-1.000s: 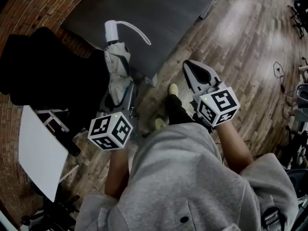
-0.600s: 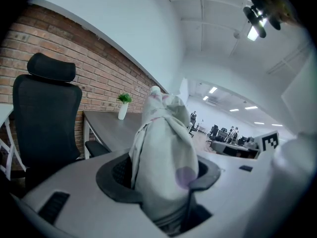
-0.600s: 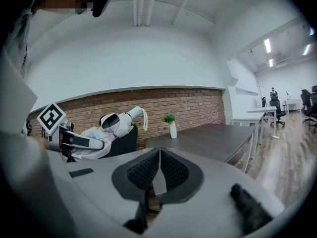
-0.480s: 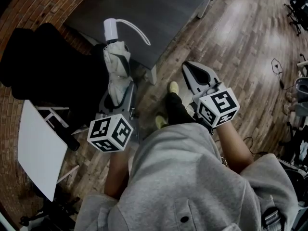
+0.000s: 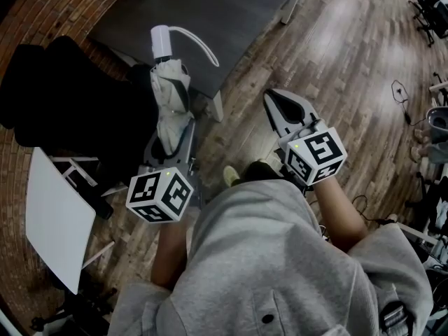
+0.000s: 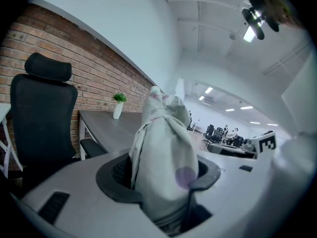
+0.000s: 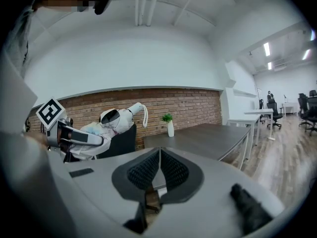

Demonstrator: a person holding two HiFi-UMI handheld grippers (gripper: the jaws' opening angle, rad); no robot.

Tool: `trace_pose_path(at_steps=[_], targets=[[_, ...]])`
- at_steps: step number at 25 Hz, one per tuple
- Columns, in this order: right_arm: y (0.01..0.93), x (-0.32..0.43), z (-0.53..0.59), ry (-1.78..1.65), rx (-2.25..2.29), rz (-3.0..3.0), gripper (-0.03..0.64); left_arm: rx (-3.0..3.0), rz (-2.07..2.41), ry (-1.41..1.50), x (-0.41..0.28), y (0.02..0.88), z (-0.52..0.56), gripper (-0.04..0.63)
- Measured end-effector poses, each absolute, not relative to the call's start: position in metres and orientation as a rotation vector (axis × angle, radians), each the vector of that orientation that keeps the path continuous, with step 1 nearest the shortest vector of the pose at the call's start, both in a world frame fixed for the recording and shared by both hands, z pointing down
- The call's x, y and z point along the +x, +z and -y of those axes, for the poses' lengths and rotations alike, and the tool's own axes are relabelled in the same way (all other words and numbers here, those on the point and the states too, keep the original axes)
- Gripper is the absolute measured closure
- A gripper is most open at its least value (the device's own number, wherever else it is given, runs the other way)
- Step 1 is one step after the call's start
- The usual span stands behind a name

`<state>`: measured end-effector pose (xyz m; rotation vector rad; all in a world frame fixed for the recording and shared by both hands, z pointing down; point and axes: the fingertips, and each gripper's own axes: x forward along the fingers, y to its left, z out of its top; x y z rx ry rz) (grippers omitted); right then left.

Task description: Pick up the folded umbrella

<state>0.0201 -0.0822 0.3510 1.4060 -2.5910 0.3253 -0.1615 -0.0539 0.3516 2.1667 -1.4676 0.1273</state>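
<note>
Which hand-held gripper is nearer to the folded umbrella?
Left. The left hand-held gripper is closed on the folded umbrella; the right hand-held gripper, shut and empty, is apart, off to its right.

Crumpled cloth umbrella (image 5: pixel 171 93), sheeny wood-plank floor (image 5: pixel 350 82)

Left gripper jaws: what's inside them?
The folded umbrella, its pale fabric bunched up and clamped by the left gripper. The fabric covers the shaft, so that cannot be seen.
</note>
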Motion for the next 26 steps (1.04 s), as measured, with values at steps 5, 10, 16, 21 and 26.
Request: trace_pose_path(at_steps=[5, 10, 16, 21, 26], targets=[[0.352, 0.035, 0.085, 0.327, 1.425, 2.566, 0.592, 2.157, 1.461, 0.133, -0.148, 0.351, 0.058, 0.353], [0.350, 0.043, 0.085, 0.358, 1.456, 2.566, 0.592, 2.157, 1.445, 0.150, -0.144, 0.355, 0.057, 0.353], [0.352, 0.046, 0.085, 0.354, 1.460, 2.560, 0.592, 2.160, 1.437, 0.154, -0.141, 0.358, 0.056, 0.353], [0.352, 0.038, 0.085, 0.345, 1.457, 2.562, 0.592, 2.153, 1.440, 0.152, -0.148, 0.359, 0.056, 0.353], [0.351, 0.037, 0.082, 0.344, 1.463, 2.562, 0.592, 2.163, 1.437, 0.160, -0.149, 0.359, 0.056, 0.353]])
